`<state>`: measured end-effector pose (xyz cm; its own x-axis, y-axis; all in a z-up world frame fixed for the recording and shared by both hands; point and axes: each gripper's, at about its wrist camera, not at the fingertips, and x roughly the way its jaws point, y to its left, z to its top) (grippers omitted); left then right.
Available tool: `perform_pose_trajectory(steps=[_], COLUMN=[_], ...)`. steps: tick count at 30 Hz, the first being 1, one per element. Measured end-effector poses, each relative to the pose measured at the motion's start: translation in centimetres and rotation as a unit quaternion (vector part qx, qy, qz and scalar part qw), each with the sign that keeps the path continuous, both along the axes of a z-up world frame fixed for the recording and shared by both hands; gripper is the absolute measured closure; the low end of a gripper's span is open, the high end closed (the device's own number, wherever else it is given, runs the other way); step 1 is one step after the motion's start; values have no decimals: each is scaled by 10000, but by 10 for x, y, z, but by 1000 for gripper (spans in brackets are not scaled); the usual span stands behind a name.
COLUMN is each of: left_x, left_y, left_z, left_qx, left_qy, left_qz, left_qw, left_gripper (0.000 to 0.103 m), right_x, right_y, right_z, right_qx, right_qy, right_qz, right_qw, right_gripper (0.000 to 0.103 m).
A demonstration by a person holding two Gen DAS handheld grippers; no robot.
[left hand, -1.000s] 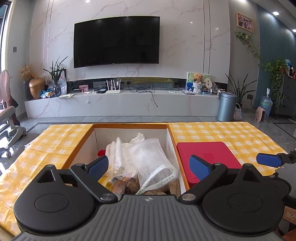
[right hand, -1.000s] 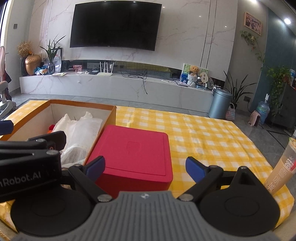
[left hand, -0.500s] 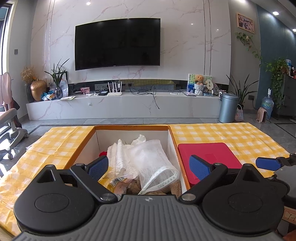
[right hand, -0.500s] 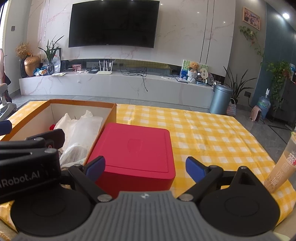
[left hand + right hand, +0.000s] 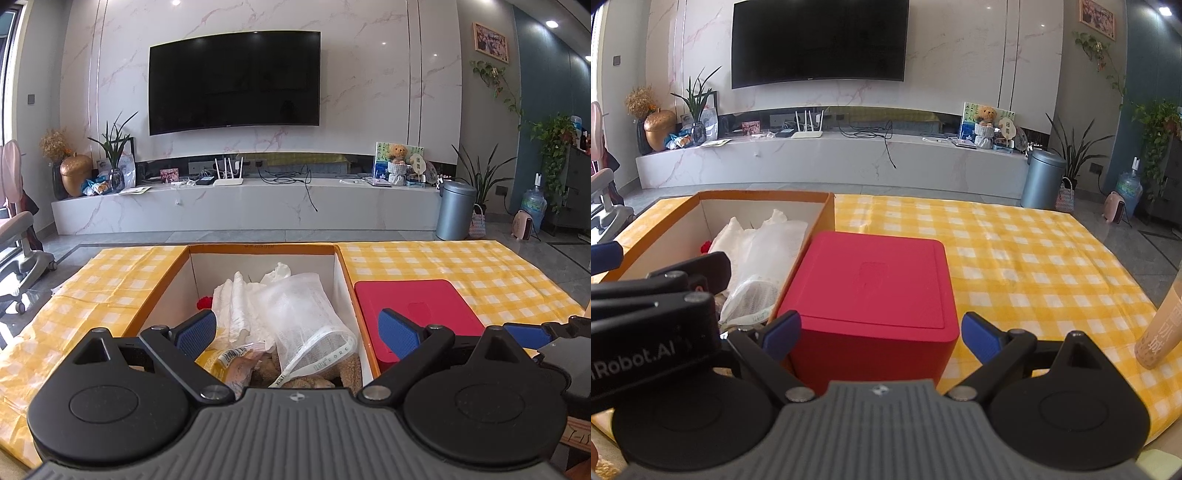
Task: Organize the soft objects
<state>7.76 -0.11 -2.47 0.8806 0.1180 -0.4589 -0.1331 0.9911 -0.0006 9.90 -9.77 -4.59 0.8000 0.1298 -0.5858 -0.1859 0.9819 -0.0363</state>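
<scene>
Living-room setup: yellow checked table (image 5: 1015, 258) mid-frame, TV wall behind. Soft stuff sits in the orange box (image 5: 343, 266) at lower centre of left view: mesh bag (image 5: 306, 314) over white cloth (image 5: 236, 302), plush beneath. Left claw (image 5: 297, 330) spread, empty, above the pile. Right claw (image 5: 881, 332) spread, empty, straddling the red box (image 5: 875, 280). Risks: mesh snagging a pad, bag dragging cloth along, claws colliding since they're near each other, drink cup (image 5: 1160, 332) lower right getting knocked.
</scene>
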Motion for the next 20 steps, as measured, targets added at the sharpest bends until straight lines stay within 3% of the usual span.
perform_pose_trajectory(steps=[20], left_x=[3], left_y=[1], left_z=[-6], left_qx=[-45], left_qy=[258], left_qz=[23], left_qw=[9997], left_gripper=[0], right_x=[1], right_y=[3], right_z=[-4], right_qx=[-78], right_qy=[68], right_qz=[49], right_qw=[9999], right_gripper=[11])
